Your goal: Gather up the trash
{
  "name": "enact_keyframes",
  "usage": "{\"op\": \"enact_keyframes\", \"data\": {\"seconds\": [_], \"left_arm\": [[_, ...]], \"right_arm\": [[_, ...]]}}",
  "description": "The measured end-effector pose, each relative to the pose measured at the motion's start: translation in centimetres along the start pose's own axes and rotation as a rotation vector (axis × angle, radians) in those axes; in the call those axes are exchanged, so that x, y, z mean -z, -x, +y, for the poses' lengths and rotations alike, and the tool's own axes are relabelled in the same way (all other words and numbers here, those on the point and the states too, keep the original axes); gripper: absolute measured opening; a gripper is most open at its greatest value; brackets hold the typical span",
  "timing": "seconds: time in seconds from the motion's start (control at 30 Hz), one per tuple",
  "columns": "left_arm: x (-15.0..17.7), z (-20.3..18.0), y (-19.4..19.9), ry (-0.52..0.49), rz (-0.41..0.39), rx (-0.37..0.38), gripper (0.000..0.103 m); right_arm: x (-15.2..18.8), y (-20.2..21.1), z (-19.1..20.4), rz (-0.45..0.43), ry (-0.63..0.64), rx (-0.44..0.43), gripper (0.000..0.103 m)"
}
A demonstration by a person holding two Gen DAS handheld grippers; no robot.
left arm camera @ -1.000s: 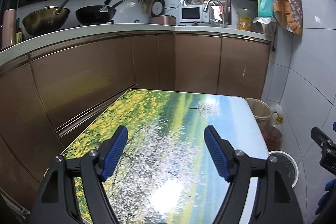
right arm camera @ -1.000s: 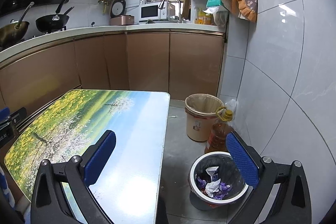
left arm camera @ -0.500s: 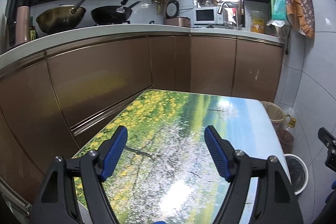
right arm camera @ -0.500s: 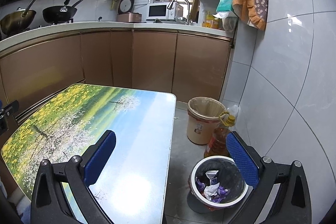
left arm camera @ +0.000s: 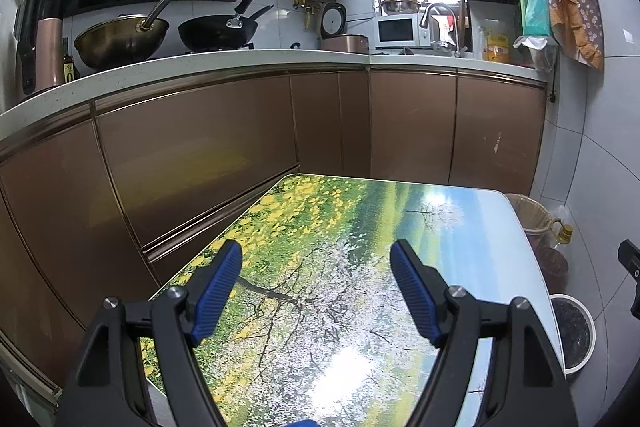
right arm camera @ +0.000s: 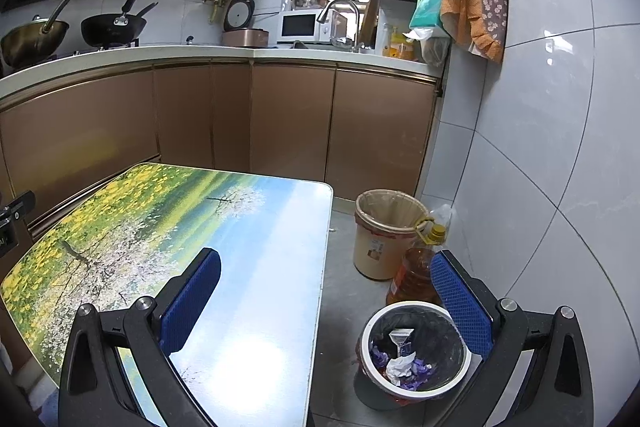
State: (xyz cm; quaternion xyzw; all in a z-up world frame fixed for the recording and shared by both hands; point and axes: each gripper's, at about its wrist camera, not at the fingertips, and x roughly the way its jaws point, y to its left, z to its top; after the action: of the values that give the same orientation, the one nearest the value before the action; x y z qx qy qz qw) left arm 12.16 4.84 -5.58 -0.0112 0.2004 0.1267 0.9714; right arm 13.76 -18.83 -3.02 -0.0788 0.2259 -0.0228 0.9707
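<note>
Walls: white glossy tiles.
Floor: grey.
Cabinets: brown doors under a white counter.
Window: bright, behind the microwave.
Tabletop: printed landscape picture.

The table top carries a printed landscape: yellow flowers, green meadow, white blossom trees, blue sky. Both grippers have blue ribbed pads on black frames. The waste bin has a white rim, black liner, holding purple and white wrappers. Cabinet doors are coppery brown
</note>
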Motion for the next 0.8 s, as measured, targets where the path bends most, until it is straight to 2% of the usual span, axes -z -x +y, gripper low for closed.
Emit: {"op": "enact_keyframes", "data": {"seconds": [0.8], "left_arm": [[-0.4, -2.4, 1.0, -0.034, -0.04, 0.049, 0.075]], "right_arm": [[0.0, 0.5, -2.6, -0.027, -0.06, 0.032, 0.103]]}}
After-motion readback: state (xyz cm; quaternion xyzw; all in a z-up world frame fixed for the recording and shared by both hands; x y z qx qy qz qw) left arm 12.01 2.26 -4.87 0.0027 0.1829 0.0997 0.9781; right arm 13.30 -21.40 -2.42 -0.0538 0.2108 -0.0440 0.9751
